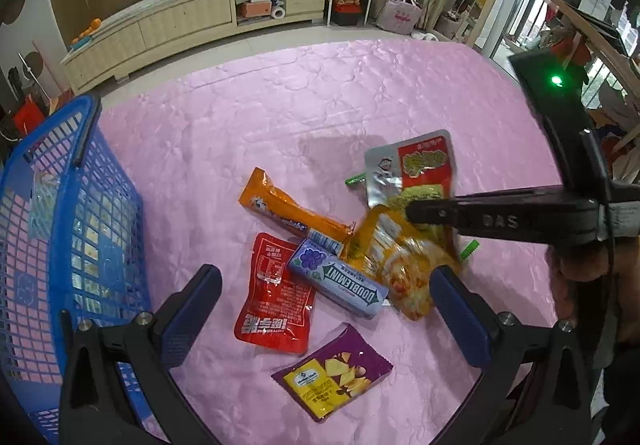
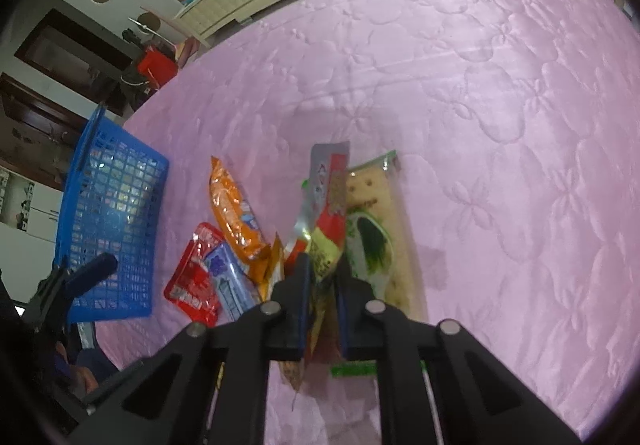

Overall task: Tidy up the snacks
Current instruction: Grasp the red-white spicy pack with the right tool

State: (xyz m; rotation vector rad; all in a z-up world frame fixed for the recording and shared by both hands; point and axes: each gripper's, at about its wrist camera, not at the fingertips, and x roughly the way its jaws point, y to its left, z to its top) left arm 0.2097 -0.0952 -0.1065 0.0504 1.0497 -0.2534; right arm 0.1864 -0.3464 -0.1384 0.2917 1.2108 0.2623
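Pink quilted cover (image 1: 248, 117) carries a loose heap of snacks. Right gripper (image 2: 322, 285) pinched nearly closed on the lower edge of the silver-and-red pouch (image 2: 326, 185), which stands tipped up between its pads; a yellow-orange packet (image 1: 404, 265) crumples just under the same fingers. Left gripper (image 1: 324, 305) hangs wide open above the pile, holding nothing. Between its fingers in the left wrist view: red sachet (image 1: 276, 293), Doublemint gum pack (image 1: 340, 281) lying across it, purple-and-yellow chip packet (image 1: 336, 373) nearest the camera. Orange bar wrapper (image 1: 288, 209) lies beyond them. Green cracker pack (image 2: 376, 237) sits beside the pouch. Blue mesh basket (image 1: 60, 229) stands at the left, apart from the pile.
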